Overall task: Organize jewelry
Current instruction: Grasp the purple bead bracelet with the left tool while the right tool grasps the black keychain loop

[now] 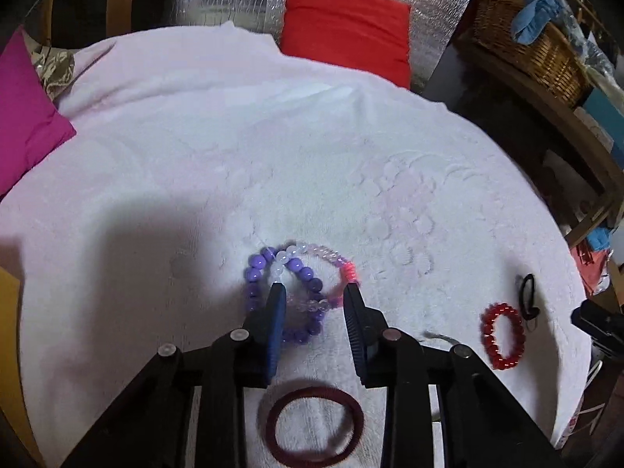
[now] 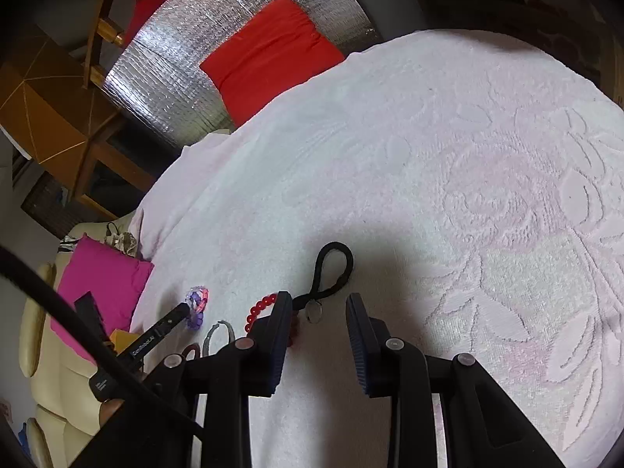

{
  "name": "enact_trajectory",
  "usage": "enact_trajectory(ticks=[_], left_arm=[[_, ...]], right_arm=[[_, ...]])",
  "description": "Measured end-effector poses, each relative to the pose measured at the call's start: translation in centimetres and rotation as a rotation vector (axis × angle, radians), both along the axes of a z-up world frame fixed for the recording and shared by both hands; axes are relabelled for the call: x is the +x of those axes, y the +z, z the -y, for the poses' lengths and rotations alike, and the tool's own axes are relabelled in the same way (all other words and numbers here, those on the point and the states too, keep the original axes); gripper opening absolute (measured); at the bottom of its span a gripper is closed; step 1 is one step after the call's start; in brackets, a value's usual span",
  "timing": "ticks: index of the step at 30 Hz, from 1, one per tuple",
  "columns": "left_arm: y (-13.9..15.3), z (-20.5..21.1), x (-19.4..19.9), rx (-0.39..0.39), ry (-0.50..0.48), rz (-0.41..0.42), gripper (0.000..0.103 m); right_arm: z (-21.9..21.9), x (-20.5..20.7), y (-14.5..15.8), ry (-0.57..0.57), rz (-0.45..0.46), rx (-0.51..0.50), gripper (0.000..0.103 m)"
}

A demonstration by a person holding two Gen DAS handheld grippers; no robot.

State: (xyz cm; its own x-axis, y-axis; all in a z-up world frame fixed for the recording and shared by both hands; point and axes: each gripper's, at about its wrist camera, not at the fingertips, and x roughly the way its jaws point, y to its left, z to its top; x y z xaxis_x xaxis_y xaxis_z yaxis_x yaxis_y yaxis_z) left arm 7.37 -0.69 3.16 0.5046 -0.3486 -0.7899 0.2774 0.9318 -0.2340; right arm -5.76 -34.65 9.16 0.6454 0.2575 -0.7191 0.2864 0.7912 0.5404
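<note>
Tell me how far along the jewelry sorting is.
Nothing looks sorted yet. The open left gripper straddles the purple bracelet and pink bracelet. Left: red bracelet, maroon band, black band by the open right gripper.

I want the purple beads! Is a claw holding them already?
No. The left gripper is open over the purple bracelet; the right gripper is open and empty.

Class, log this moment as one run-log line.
left gripper: open over purple bracelet | right gripper: open by black tie | red bracelet: on towel
</note>
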Motion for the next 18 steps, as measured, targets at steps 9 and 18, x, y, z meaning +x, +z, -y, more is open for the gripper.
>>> enact_trajectory(ticks=[9,18], left_arm=[[-1.2,0.2,1.4,-0.021,0.025,-0.063,0.031],[-1.6,-0.1,2.6,-0.069,0.051,-0.079,0.013]], right_arm=[[0.1,0.7,-0.5,-0.010,-0.018,-0.010,0.031],[0.9,1.8,-1.1,-0.040,-0.030,-0.028,0.031]])
